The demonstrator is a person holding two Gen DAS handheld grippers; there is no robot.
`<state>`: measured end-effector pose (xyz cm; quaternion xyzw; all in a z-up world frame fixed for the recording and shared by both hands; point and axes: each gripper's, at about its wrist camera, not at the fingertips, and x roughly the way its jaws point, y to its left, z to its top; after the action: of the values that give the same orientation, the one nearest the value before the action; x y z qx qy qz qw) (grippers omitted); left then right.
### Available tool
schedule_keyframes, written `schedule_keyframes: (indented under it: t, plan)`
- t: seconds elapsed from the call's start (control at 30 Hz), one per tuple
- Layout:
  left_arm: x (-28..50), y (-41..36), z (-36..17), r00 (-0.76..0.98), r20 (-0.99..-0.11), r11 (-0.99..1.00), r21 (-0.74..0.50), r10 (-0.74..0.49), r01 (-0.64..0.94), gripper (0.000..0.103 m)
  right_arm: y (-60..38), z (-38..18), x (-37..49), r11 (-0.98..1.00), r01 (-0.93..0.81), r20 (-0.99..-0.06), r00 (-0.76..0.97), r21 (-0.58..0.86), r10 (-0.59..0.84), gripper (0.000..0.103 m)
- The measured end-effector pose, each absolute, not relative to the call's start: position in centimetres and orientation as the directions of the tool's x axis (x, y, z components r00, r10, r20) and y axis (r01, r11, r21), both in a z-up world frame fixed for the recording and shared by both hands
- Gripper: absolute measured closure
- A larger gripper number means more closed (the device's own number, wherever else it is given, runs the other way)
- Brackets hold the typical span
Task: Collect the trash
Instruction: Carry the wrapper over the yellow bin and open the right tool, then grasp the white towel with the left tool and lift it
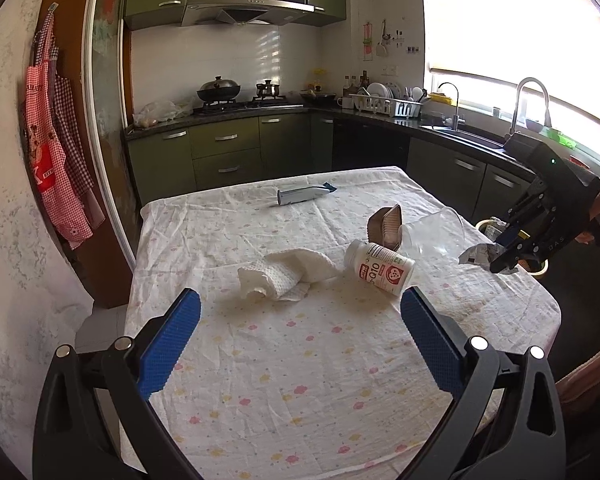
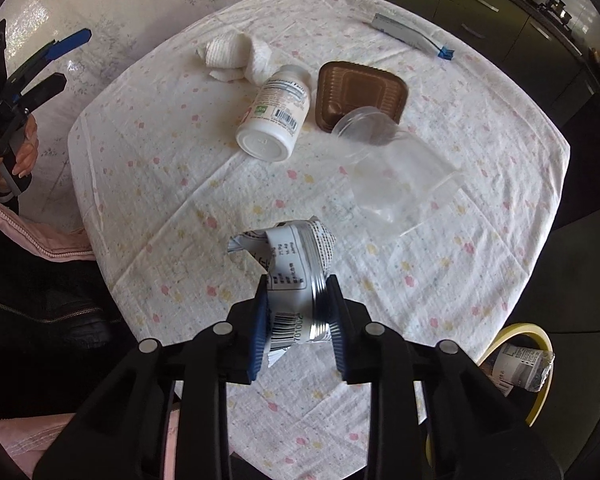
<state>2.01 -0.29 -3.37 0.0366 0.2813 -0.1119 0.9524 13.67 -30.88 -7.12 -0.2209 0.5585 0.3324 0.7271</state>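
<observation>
A crumpled wrapper (image 2: 296,264) is clamped between the pads of the right gripper (image 2: 298,320) above the surface (image 2: 480,208) edge, near the bin (image 2: 540,380) (one piece already inside). It is judged light, soft and crushable, so a pinch across its bunched middle should serve. The left gripper (image 1: 300,320) is held wide open, empty, short of the tissue (image 1: 276,276) and bottle (image 1: 380,266).

Far across the kitchen, a lidded wok (image 1: 219,90) on the stove, a range hood (image 1: 247,14) above, green cabinets (image 1: 225,148) below. At far right, a dish rack (image 1: 384,102) with plates beside a sink with a curved faucet (image 1: 532,100) under a bright window. At left, red checked aprons (image 1: 56,152) hanging on the wall; on the flower-print counter (image 1: 300,360), far side, a grey hair trimmer (image 1: 304,194).
</observation>
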Motion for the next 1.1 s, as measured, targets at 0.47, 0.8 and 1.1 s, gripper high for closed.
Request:
schedule_keyframes:
  t: [0.47, 0.8, 1.1]
  plan:
    - [2.8, -1.9, -3.7, 0.798, -0.563, 0.962, 0.016, -0.215, 0.271, 0.005, -50.2, -8.3, 17.0, 0.956, -0.272, -0.957, 0.288, -0.11, -0.028, 0.076]
    - [3.6, -3.3, -4.0, 0.777, -0.591, 0.957, 0.032, -0.214, 0.288, 0.005, -56.3, -11.6, 18.2, 0.992, -0.076, -0.948, 0.308, -0.105, -0.077, 0.058]
    - [5.2, -4.6, -5.4, 0.729, -0.645, 0.947, 0.023, -0.231, 0.321, 0.005, -51.2, -10.1, 15.0, 0.991, -0.104, -0.923, 0.382, -0.084, -0.038, 0.047]
